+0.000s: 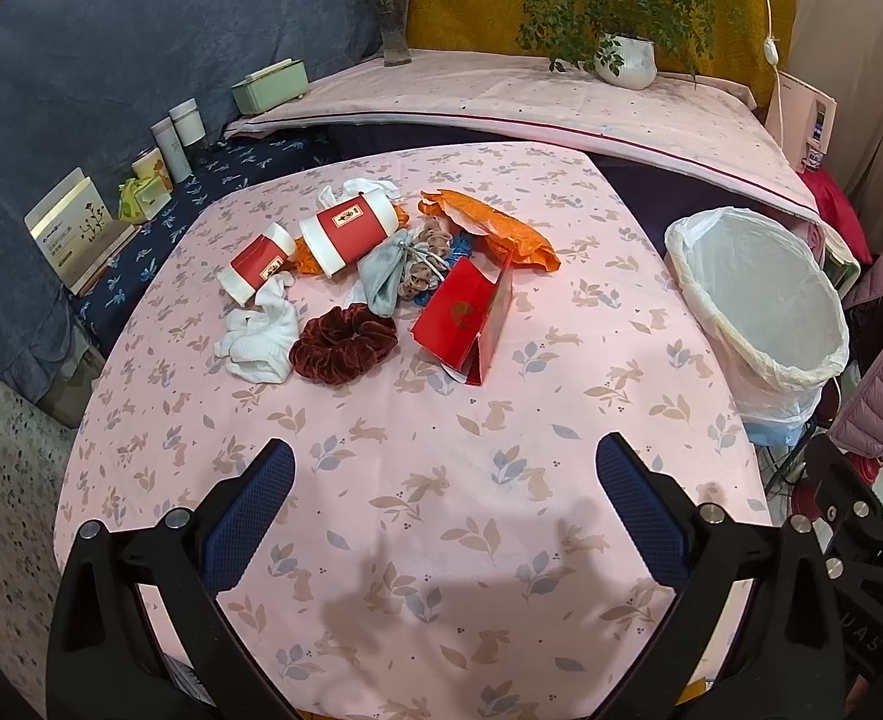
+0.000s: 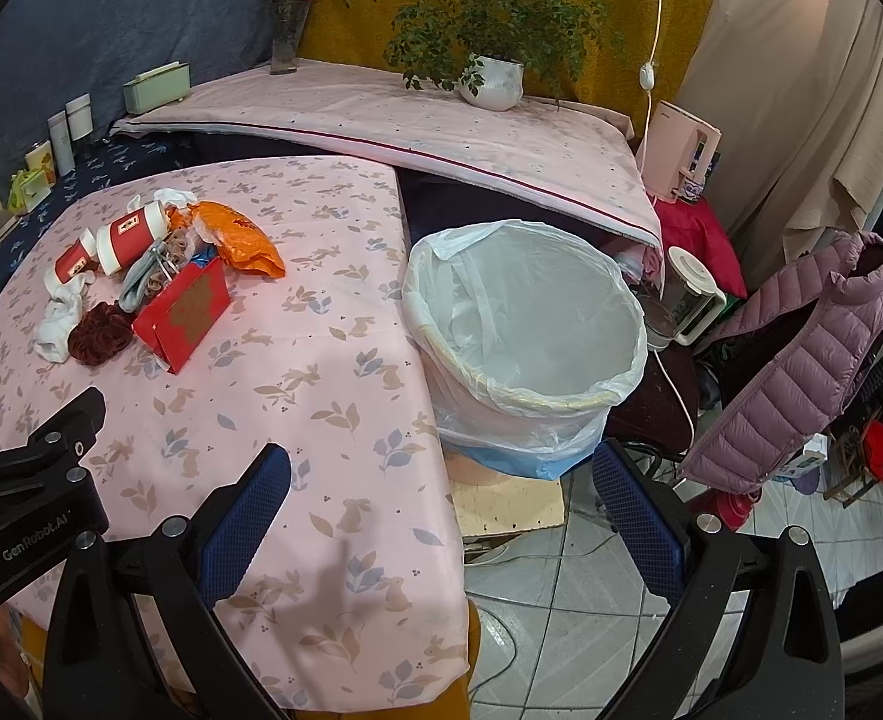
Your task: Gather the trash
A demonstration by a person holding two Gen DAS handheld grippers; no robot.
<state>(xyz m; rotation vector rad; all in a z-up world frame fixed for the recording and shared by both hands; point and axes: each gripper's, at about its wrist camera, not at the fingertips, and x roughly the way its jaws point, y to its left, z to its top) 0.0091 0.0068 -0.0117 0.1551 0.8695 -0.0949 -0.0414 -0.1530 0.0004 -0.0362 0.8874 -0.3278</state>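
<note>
inventory of table (image 1: 441, 480) and surroundings, pink rabbit-print cloth.

item: bin (image 2: 525, 324), lined with a clear bag, standing off the table's far right edge, rim just beside the cloth. as far as its visible interior shows, nothing lies in it.

item: heap at the table's far centre, all pieces touching or overlapping.
- red paper bag (image 1: 465, 318), tipped over, nearest the grippers.
- two red-and-white paper cups, on their sides: larger cup (image 1: 351, 231), smaller cup (image 1: 258, 264).
- orange wrapper (image 1: 495, 228), crumpled, on the bin side of the heap.
- dark red scrunchie (image 1: 342, 345), white sock (image 1: 258, 339), grey sock (image 1: 384, 279), beige scrunchie (image 1: 426, 264); something blue lies beneath, too hidden to name.

item: left gripper (image 1: 444, 468), jaws spread wide, nothing between them, hovering over bare cloth at the near edge, well apart from the heap.

item: right gripper (image 2: 441, 474), jaws likewise spread and unloaded, held over the table's near right corner, pointing toward the bin.

progress, judged: none logged. bin looks unfilled, heap looks untouched. everything remains: cups, wrapper and paper bag read as trash to be carried to the bin; socks and scrunchies probably stay, though that sorting is a guess.

background: vase of flowers (image 1: 394, 18), potted plant (image 1: 624, 57), boxes and jars along the left wall.
</note>
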